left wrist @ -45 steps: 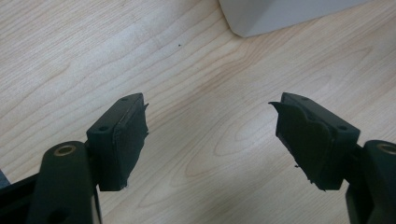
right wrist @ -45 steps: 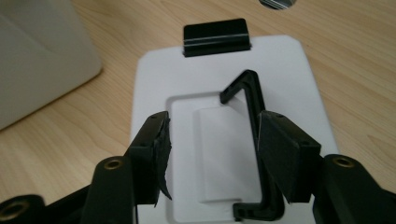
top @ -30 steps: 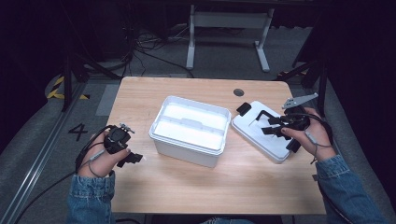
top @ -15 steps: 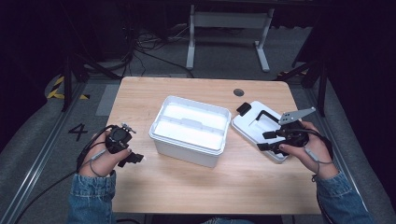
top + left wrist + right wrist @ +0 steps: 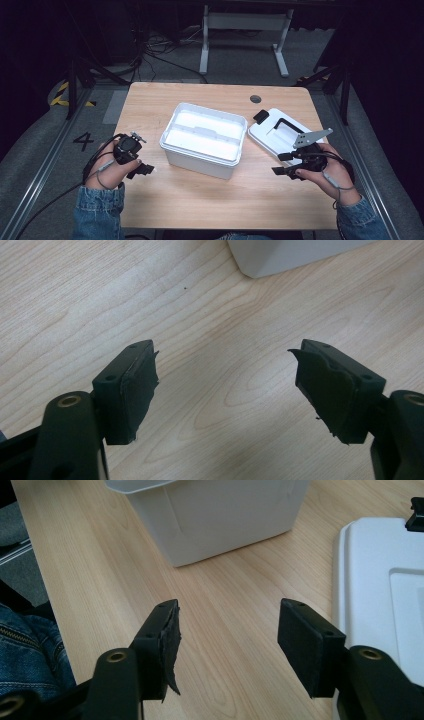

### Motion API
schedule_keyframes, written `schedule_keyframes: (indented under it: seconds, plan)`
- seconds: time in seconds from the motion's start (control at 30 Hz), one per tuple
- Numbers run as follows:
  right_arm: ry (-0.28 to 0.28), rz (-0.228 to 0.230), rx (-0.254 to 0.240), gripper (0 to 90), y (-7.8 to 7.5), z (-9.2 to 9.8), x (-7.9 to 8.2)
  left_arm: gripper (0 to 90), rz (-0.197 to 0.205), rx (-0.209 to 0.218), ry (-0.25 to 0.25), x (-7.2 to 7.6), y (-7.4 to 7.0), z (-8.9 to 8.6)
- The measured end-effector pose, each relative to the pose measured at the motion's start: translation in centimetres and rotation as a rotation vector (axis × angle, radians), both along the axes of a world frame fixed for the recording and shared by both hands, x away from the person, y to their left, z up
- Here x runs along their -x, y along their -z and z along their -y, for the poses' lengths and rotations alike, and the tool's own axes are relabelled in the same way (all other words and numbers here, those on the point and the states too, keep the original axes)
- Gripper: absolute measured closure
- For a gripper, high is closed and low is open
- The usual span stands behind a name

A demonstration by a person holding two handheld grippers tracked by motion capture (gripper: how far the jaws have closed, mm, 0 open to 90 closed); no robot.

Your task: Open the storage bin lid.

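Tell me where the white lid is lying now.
In the high view the lid lies flat on the table's right side, just right of the open white box, with the right gripper at its near edge.

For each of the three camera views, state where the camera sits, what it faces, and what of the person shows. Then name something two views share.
High view: above the person's side, looking forward and down on the wooden table; forearms, left gripper, right gripper.
Left gripper view: on the left gripper, facing bare tabletop; its open jaws.
Right gripper view: on the right gripper, facing the white box and lid; open jaws, a denim sleeve.
Shared: box and lid, also in the high view.
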State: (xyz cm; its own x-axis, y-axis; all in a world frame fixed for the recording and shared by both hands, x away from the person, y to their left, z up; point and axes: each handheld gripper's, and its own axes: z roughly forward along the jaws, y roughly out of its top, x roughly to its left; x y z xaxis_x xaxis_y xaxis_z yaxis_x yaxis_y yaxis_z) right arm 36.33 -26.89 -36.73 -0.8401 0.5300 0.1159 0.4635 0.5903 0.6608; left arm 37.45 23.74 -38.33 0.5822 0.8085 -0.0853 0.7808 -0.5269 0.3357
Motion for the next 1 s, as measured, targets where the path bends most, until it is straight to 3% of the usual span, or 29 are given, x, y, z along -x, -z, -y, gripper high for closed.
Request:
schedule_keyframes:
  seconds: [0.13, 0.33, 0.53, 0.8, 1.0]
  plan:
    - [-0.011, -0.012, 0.022, 41.6, 0.6, -0.6, 0.3, 25.5, -0.004, 0.001, 0.006, -0.1, 0.0, 0.1]
    - [-0.06, -0.039, 0.057, 41.0, 2.8, -2.2, 0.3, 25.4, 0.0, -0.009, 0.009, -0.2, 0.1, 0.1]
    - [-0.09, -0.05, 0.054, 40.5, 4.8, -3.0, 0.2, 25.4, -0.011, 0.001, 0.011, -0.3, 0.3, 0.1]
    - [-0.085, 0.013, 0.059, 40.2, 7.2, -3.4, -0.1, 25.1, -0.01, -0.011, 0.024, -0.4, 0.4, 0.3]
    - [-0.088, 0.036, 0.058, 39.8, 8.4, -3.8, -0.1, 24.8, -0.029, 0.002, 0.014, -0.5, 0.6, 0.4]
